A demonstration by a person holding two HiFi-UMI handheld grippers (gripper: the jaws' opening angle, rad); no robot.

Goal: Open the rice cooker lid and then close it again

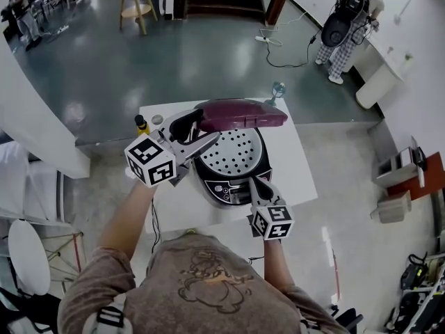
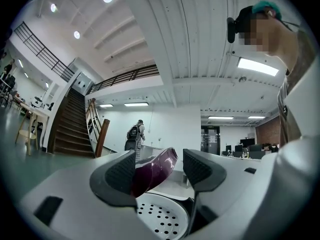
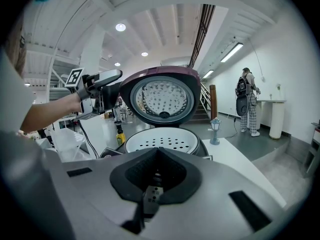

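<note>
A dark rice cooker (image 1: 233,186) stands on the white table (image 1: 299,165), and its maroon lid (image 1: 243,112) is raised upright at the back. A white perforated inner plate (image 1: 235,152) shows in the open top. My left gripper (image 1: 197,132) is at the lid's left edge. In the left gripper view the lid rim (image 2: 150,176) lies between the open jaws, against the left jaw and apart from the right one. My right gripper (image 1: 256,181) is shut and empty, just in front of the cooker's control panel. In the right gripper view the lid's inside (image 3: 160,96) faces me.
A small yellow-capped bottle (image 1: 142,124) stands at the table's back left corner and a little lantern-like ornament (image 1: 277,89) at the back right. A cable (image 1: 154,214) hangs off the left side. A person (image 1: 348,26) stands far off by a counter.
</note>
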